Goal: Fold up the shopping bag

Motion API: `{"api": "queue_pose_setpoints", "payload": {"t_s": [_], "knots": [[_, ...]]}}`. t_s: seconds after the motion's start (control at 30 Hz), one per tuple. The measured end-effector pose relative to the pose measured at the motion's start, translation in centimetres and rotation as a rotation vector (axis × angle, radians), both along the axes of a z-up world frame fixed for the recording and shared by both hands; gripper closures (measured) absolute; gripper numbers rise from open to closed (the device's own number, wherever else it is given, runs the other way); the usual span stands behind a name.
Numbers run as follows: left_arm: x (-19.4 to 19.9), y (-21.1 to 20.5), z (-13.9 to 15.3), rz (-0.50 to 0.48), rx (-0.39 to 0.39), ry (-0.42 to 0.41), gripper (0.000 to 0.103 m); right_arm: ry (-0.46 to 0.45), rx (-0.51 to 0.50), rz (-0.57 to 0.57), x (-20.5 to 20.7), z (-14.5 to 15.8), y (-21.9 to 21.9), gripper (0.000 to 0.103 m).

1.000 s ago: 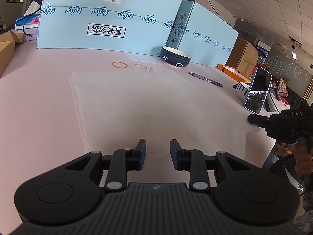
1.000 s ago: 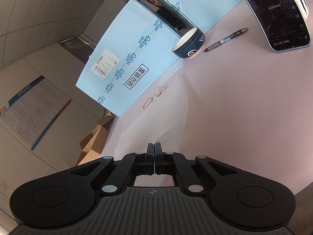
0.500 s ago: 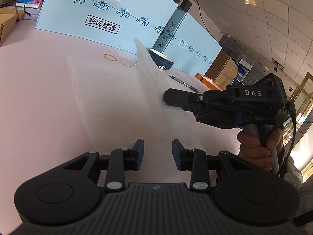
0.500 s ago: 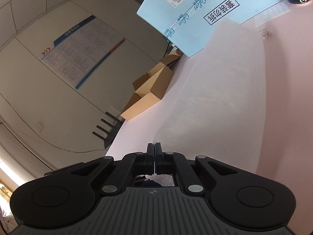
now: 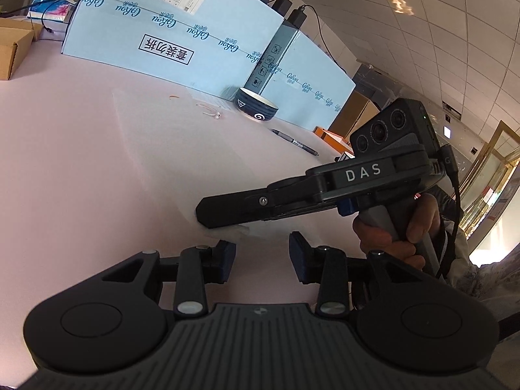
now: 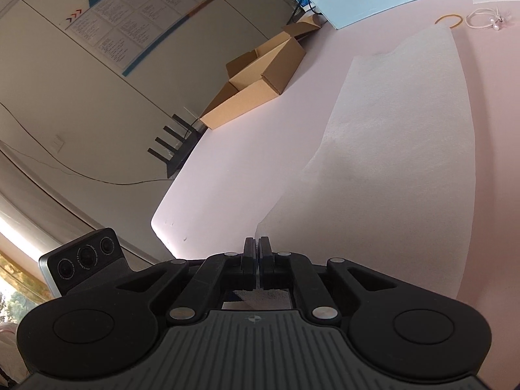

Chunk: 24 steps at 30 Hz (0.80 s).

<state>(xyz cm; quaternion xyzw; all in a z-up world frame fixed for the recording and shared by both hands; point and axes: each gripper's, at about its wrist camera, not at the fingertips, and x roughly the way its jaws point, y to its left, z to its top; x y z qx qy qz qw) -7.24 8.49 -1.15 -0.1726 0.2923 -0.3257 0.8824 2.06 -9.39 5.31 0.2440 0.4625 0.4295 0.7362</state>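
Right gripper [image 6: 259,247]: jaws closed on the near edge of the white shopping bag [image 6: 399,149], which lies on the pink table [image 6: 247,149] ahead of them. Left gripper [image 5: 262,250]: jaws partly apart, nothing between them; the bag's pinched edge lies just ahead.

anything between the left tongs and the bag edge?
Nothing visible. The left tongs stand open just short of the bag edge; the right tongs, shut on that edge, sit right beyond it, not between.
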Motion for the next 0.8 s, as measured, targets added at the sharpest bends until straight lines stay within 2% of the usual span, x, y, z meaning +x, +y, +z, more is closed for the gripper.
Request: {"api": "queue_pose_setpoints", "payload": {"t_s": [0.23,0.3,0.47,0.67,0.77,0.8], "knots": [[-0.4,1.2,-0.1,0.023,0.005,0.011,0.069,0.029,-0.004,0.004,0.0,-0.6,-0.1,0.096],[-0.9,2.0,0.0,0.045,0.01,0.015,0.069,0.039,0.016,-0.008,0.2,-0.7,-0.3,0.084],[-2.3,4.4,0.5,0.128,0.011,0.027,0.068,0.029,0.079,-0.084,0.6,-0.2,-2.3,0.077],[-2.4,6.7,2.6,0.226,-0.005,-0.062,0.068,-0.033,0.038,-0.258,0.8,0.5,-6.5,0.077],[-0.8,6.5,3.5,0.239,-0.035,-0.112,0.07,-0.045,0.027,-0.354,1.2,0.4,-7.6,0.091],[0.2,6.2,3.7,0.235,-0.045,-0.122,0.07,-0.047,0.028,-0.382,1.4,0.3,-7.9,0.092]]}}
